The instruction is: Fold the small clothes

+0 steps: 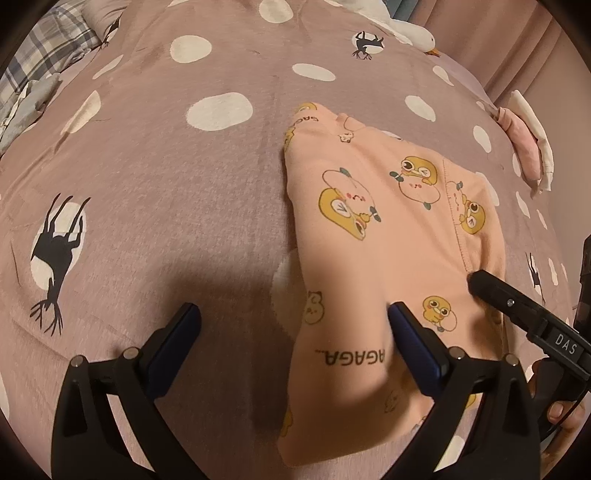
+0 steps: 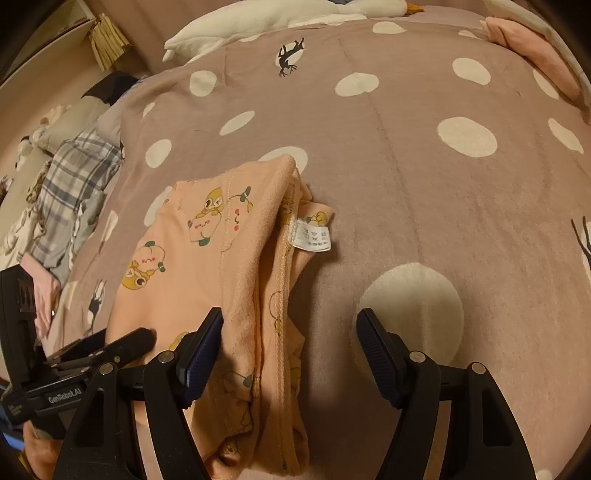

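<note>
A peach garment (image 1: 369, 236) printed with yellow cartoon ducks lies folded lengthwise on the mauve dotted bedspread (image 1: 166, 166). My left gripper (image 1: 293, 315) is open wide over its near left edge. One of its fingers stands over the bedspread and the other over the cloth, with nothing pinched. In the right wrist view my right gripper (image 2: 290, 326) is open over the right edge of the peach garment (image 2: 221, 258), where a white care label (image 2: 311, 236) shows. The right gripper's fingertip (image 1: 480, 282) rests on the cloth in the left view.
A plaid cloth (image 2: 70, 192) and other laundry lie at the bed's left side. A folded pink and white pile (image 1: 528, 147) sits to the right. A white plush goose (image 1: 413, 33) lies at the far end. A hand (image 1: 565, 410) holds the right gripper.
</note>
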The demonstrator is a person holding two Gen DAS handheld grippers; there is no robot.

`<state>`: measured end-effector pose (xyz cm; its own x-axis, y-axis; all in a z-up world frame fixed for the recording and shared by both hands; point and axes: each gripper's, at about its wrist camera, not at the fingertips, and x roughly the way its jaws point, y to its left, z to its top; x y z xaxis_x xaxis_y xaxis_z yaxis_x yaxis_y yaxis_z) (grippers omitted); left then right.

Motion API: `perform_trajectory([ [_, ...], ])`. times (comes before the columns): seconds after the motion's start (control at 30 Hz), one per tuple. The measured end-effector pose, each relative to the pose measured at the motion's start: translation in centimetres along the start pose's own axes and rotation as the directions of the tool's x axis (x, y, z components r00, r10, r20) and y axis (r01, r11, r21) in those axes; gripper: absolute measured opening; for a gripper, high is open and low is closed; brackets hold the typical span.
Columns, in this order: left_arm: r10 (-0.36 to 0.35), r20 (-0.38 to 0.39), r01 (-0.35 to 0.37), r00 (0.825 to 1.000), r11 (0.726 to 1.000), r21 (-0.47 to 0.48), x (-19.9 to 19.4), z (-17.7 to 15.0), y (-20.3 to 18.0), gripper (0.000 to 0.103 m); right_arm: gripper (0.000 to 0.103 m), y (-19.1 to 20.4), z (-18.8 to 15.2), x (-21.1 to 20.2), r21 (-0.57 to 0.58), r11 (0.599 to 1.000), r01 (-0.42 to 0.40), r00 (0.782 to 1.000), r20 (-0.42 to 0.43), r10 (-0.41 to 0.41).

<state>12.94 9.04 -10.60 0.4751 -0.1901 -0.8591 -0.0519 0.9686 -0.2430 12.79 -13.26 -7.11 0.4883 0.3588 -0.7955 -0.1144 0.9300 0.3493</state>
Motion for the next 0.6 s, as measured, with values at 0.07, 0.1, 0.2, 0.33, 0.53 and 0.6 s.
perform_trajectory([
  [0.07,0.007,0.0,-0.007,1.0,1.0,-0.002,-0.1,0.0,0.0,0.102,0.075,0.0,-0.1,-0.1,0.001,1.0,0.008,1.0,0.0,-0.008],
  [0.1,0.01,0.001,-0.01,1.0,1.0,-0.002,-0.1,-0.1,0.0,0.102,0.075,-0.1,-0.1,-0.2,0.001,1.0,0.01,1.0,0.001,-0.01],
  [0.2,0.016,0.001,-0.016,1.0,1.0,-0.004,-0.3,-0.2,0.0,0.103,0.077,-0.3,-0.3,-0.4,0.006,1.0,0.019,1.0,0.0,-0.019],
  [0.33,0.023,0.0,-0.023,1.0,1.0,-0.01,-0.4,-0.4,0.0,0.103,0.079,-0.7,-0.5,-0.8,0.015,1.0,0.028,1.0,-0.001,-0.028],
  [0.53,0.028,-0.004,-0.028,1.0,0.999,-0.02,-0.7,-0.5,0.0,0.103,0.079,-0.4,-0.8,-1.5,0.002,0.998,0.056,0.998,0.013,-0.056],
  [0.6,0.038,0.001,-0.038,0.999,0.999,-0.017,-1.0,-0.7,0.0,0.103,0.079,-0.3,-1.0,-1.8,-0.002,0.998,0.065,0.998,0.018,-0.065],
])
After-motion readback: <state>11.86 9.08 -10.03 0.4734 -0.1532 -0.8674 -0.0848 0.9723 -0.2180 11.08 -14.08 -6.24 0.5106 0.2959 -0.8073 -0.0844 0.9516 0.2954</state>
